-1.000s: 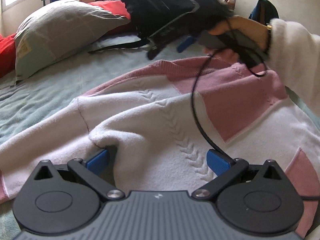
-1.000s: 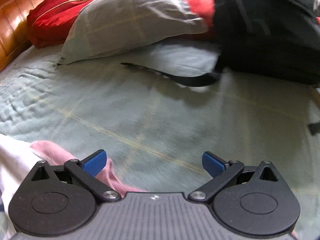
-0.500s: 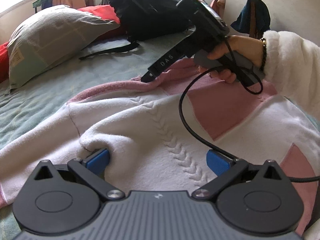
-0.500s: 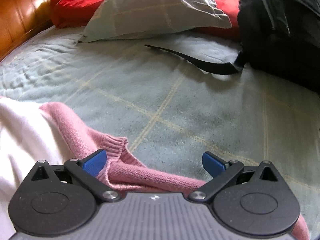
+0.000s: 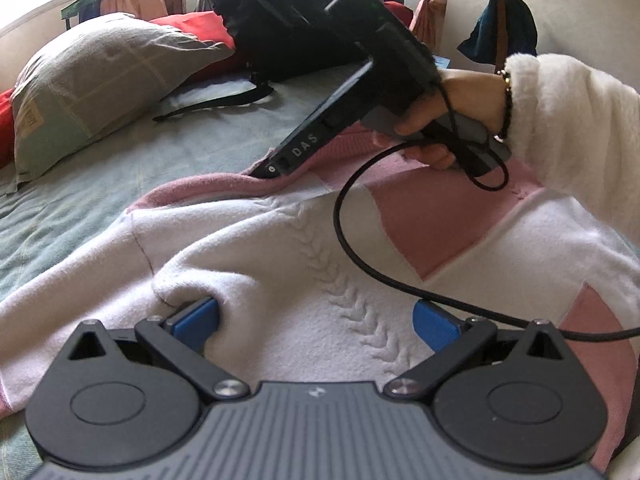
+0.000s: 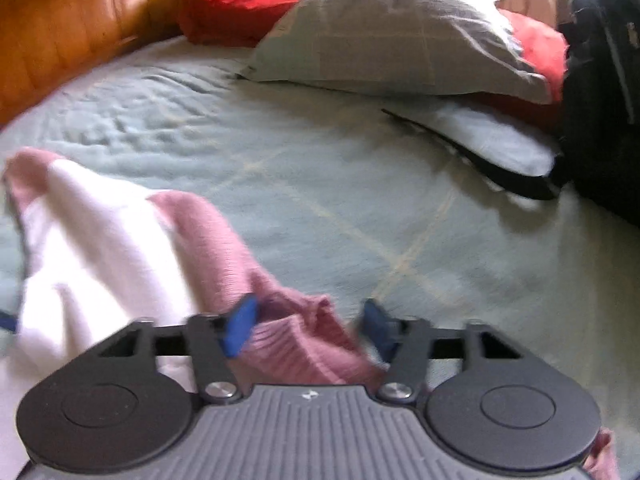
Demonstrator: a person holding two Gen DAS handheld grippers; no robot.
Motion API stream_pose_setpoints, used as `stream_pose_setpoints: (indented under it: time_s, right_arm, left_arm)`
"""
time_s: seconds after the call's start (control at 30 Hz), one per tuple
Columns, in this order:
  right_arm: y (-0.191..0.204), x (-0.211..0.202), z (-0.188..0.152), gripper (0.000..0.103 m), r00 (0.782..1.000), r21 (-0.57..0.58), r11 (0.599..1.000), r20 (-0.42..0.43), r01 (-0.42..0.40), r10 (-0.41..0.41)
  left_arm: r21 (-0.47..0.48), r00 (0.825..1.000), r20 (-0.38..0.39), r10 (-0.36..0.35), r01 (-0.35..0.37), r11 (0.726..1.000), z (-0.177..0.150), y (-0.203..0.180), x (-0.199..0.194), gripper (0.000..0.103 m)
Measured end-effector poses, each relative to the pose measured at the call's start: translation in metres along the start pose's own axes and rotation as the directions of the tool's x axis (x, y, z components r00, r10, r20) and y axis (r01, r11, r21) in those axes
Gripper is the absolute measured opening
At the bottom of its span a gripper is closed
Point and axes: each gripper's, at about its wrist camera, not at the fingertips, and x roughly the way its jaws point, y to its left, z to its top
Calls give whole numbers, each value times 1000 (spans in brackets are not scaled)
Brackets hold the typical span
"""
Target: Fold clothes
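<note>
Sweater: a white and pink knitted sweater [image 5: 320, 264] with a raised braid pattern lies spread on the pale green bedspread [image 5: 80, 208], filling the near half of the left wrist view; its pink ribbed edge [image 6: 304, 340] reaches the near part of the right wrist view.
Left gripper: the left gripper [image 5: 316, 320] rests on the white knit, its blue-padded jaws wide apart; a fold of white fabric bunches against the left pad and the right pad stands clear of it.
Right gripper: the right gripper [image 6: 310, 322], held by a hand [image 5: 452, 112] in a fluffy white sleeve [image 5: 568, 128], points down at the far pink edge; its jaws are closing with the pink ribbed fabric between them, though the blur hides whether the pads press on it.
Cable: a black cable [image 5: 360, 248] loops across the sweater.
Far side: a grey-green pillow [image 6: 400, 32], red cushions [image 6: 248, 0] and a black backpack [image 6: 600, 92] lie along the far edge of the bed, beside a brown wooden headboard [image 6: 60, 40].
</note>
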Motion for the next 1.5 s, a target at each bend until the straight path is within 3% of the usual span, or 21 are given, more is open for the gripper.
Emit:
stream_pose_setpoints:
  time_s: [0.07,0.17,0.6,0.63,0.67,0.8,0.93,1.0,1.07,1.13,1.23,1.4,1.5]
  right_arm:
    - [6,-3,0,34,1000,-21,1000,-2,-5,5]
    - [15,-4,4,26,1000,-57,998,3,23,-22]
    - [-4,6,46,19,989,-18,990,59,139,-138]
    - [-5,8,50,17,987,-20,989,64,150,-148]
    - [-7,10,53,6,984,-17,986,70,164,-162]
    - [-14,24,66,5,981,11,983,62,183,-183]
    - [-16,36,62,7,984,-6,984,19,175,-175]
    - [-21,29,58,13,985,18,986,30,168,-169]
    - [-27,19,54,31,985,45,986,45,163,-165]
    - [-34,6,50,36,985,58,985,53,161,-164]
    - [-45,-8,38,57,983,24,983,27,182,-183]
    - [-64,-3,11,58,984,4,987,-73,160,-160]
    - [-68,-1,-4,52,992,46,993,-73,110,-106]
  left_arm:
    - [1,1000,-1,0,0,1000,0,0,0,102]
    - [4,1000,-3,-1,1,1000,1,1,1,102]
    - [-8,1000,17,-12,13,1000,2,3,-3,102]
    - [-10,1000,23,-15,16,1000,2,3,-5,102]
    - [-12,999,29,-18,19,1000,2,3,-6,102]
    - [-21,998,58,-35,37,999,2,4,-14,102]
    - [-20,988,114,-106,109,994,2,5,-28,102]
    - [-11,985,120,-125,127,992,2,2,-30,102]
    - [0,982,123,-140,141,990,3,0,-31,102]
    - [5,981,123,-149,149,989,3,-2,-31,102]
    - [20,978,117,-173,171,985,4,-5,-30,102]
    - [47,974,107,-201,197,979,3,-12,-26,102]
    - [48,969,116,-217,213,976,3,-11,-28,102]
